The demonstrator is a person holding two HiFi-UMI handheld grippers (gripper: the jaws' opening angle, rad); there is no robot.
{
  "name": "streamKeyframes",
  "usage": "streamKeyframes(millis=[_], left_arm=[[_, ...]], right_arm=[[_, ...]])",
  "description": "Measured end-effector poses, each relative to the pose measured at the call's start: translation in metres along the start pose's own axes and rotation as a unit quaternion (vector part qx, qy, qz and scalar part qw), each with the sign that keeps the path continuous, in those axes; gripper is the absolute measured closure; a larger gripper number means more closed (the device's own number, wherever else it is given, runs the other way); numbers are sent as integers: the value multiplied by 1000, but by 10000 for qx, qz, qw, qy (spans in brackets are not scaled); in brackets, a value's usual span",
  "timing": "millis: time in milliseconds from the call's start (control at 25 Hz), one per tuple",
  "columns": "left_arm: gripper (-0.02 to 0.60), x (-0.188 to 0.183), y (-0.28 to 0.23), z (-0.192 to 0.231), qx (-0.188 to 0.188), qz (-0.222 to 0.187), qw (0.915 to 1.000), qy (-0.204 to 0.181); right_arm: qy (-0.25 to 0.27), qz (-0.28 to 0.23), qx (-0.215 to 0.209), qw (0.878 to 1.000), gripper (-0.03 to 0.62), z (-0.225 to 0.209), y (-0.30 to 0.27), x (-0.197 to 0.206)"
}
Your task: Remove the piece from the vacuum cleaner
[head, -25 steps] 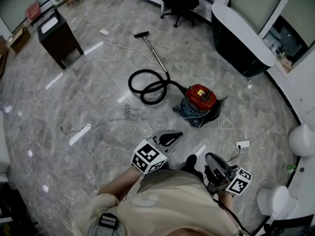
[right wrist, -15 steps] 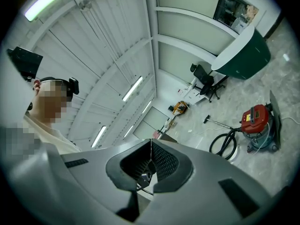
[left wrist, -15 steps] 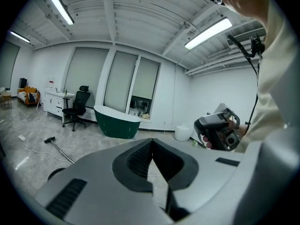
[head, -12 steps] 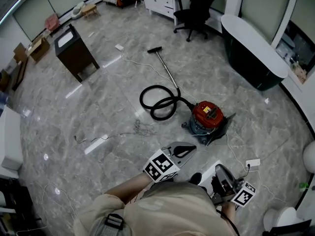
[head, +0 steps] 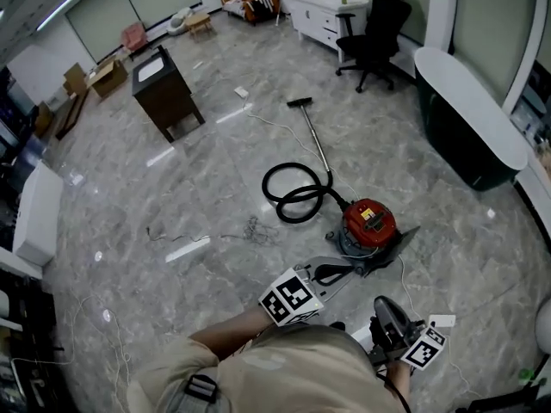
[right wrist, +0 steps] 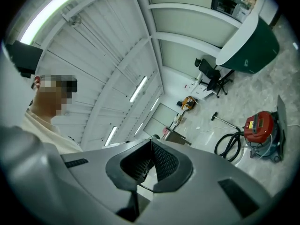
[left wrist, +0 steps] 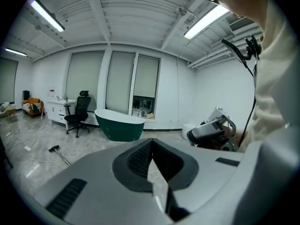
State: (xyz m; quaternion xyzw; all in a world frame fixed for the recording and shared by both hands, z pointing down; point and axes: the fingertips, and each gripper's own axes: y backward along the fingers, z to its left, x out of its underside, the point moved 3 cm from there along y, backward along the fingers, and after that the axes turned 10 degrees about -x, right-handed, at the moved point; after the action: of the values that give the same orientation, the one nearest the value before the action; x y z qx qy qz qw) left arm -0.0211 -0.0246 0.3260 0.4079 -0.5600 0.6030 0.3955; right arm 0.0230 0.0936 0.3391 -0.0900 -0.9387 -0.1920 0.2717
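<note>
The red canister vacuum cleaner [head: 370, 222] stands on the grey marble floor, with its black hose [head: 297, 194] coiled to the left. Its metal wand [head: 318, 144] runs away to the floor head [head: 300, 102]. My left gripper [head: 349, 268] is shut and empty, a short way in front of the vacuum, pointing at it. My right gripper [head: 377, 301] hangs nearer my body, shut and empty. The right gripper view shows that gripper [right wrist: 151, 139] and the vacuum [right wrist: 259, 124] at the right edge. In the left gripper view, the left gripper [left wrist: 151, 140] faces the bathtub [left wrist: 119, 124].
A dark green bathtub [head: 469, 119] stands at the right, a black office chair [head: 374, 37] behind the vacuum, and a dark cabinet [head: 165, 93] at the left. Loose cables [head: 250, 229] lie on the floor, with a white power strip [head: 442, 321] near my right gripper.
The view has shifted forward across the floor. The vacuum now sits closer to both grippers, and more of the room's far end shows. Both grippers stay shut.
</note>
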Motion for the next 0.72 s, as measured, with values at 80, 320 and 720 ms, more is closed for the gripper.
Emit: streamKeyframes(millis=[80,320,720], left_arm=[[588,-6,-7,-1,-156,35,9999,-5],[588,-19,-6,-1,-354,-132,9993,-76],[588,-9,17,26,-633,-439,9958,492]], right_arm=[[239,400,-189,9987,591,1,-1,-8],[1637,1647,-771,9696,591,11,-22,-2],[2032,1787,-1066,9568,591,0,-77,-8]])
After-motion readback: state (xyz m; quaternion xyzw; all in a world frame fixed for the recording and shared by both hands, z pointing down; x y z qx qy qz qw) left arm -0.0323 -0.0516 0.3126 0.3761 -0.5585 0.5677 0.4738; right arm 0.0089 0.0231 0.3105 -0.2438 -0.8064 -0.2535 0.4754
